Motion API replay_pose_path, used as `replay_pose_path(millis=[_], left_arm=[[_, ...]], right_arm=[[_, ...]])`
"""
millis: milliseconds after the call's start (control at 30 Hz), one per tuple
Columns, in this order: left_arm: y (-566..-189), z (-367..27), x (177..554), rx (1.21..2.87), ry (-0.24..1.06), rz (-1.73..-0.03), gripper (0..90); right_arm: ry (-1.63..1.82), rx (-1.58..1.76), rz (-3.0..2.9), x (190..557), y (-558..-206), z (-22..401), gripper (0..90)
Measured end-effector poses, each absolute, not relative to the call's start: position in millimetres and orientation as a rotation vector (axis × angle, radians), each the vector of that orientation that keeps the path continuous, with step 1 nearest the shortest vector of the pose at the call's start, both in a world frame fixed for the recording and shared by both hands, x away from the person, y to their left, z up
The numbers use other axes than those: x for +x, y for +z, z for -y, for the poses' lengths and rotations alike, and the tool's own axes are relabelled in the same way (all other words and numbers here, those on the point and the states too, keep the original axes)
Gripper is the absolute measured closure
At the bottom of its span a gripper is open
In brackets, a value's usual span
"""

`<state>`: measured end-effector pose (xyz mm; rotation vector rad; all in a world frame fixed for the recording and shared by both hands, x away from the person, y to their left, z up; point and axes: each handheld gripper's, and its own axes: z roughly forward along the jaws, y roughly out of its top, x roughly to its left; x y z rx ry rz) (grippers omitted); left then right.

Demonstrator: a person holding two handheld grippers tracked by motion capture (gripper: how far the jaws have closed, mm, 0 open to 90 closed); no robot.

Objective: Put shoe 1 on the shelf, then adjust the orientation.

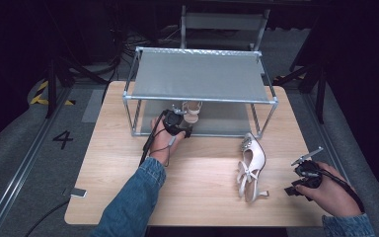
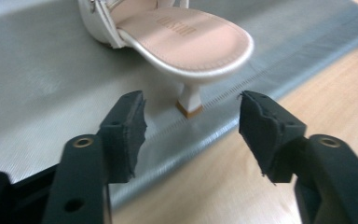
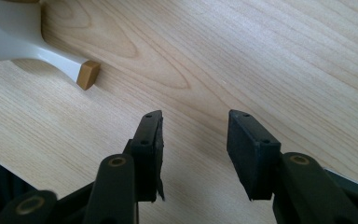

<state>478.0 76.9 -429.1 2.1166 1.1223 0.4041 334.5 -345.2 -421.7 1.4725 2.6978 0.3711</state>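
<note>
High view: left hand-held gripper released, jaws spread with nothing between, just short of the sandal standing on the rack's lower shelf. Second sandal lies on the desk at 4 o'clock, near the empty, released right hand-held gripper. Light, stiff-soled, glossy straps likely slippery; grip at heel counter. Insole print unreadable.

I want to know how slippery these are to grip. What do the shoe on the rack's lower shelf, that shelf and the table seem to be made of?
Shoe: likely smooth leather or a synthetic, pearly off-white, with a matte pink stitched insole and a tan heel tip.
Lower shelf: looks like grey woven fabric; a fine weave shows.
Table: light wood or wood-look laminate, showing grain.
</note>
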Motion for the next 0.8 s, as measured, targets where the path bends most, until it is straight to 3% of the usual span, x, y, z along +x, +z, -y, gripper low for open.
replay_pose_path(millis=[267,400,800], left_arm=[[-400,-92,436,2.152,0.401,-1.107,32.8],[-387,-101,418,2.243,0.34,-1.066,27.8],[-380,-133,413,2.2,0.29,-1.125,24.7]], right_arm=[[0.371,1.457,-2.7,336,-423,338,56.5],[0.368,1.449,-2.709,336,-424,333,56.3],[0.397,1.411,-2.729,342,-420,317,56.5]])
